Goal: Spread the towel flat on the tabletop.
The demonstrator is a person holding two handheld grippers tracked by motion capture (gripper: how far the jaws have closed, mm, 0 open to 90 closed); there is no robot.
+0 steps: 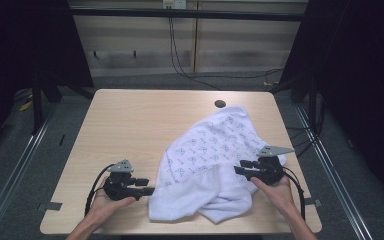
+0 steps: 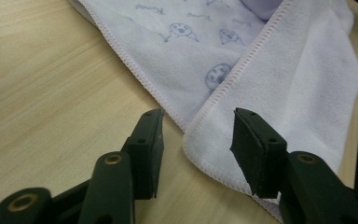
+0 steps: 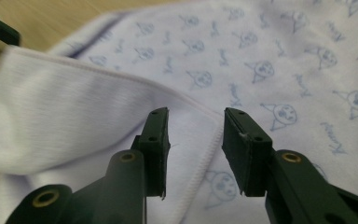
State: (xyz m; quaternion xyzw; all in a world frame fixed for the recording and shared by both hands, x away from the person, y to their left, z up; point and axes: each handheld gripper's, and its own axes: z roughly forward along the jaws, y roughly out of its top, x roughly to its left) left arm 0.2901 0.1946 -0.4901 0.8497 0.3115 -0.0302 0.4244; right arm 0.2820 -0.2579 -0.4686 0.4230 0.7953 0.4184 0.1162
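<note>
Both grippers sit near the front edge of the worktop (image 1: 130,115) in the high view. Held in the person's left hand (image 1: 105,202), the left gripper (image 1: 147,186) lies on the bare wood with its jaws pointing toward the towel (image 1: 215,150), just beside the towel's folded near-left corner. On the other side, the right gripper (image 1: 240,167), held in the right hand (image 1: 275,192), points inward over the towel's right part. The towel is white with a small blue print, spread loosely and crumpled across the right half of the worktop, its plain underside folded over along the near edge. A dark round hole (image 1: 220,104) in the worktop lies just beyond the towel's far corner.

From the left gripper view, the left gripper (image 2: 198,140) stands with its jaws apart and nothing between them. The towel's (image 2: 270,79) stitched corner lies flat on the wood just ahead of the gap, and the right-hand jaw is over the hem; I cannot tell whether it touches.

From the right gripper view, the right gripper (image 3: 196,140) is likewise spread wide, holding nothing. Its jaws hover over the towel (image 3: 261,60), where the hem of the folded-over plain flap runs across the printed side and passes between them. At the upper left corner, black parts of the other gripper show against the wood.
</note>
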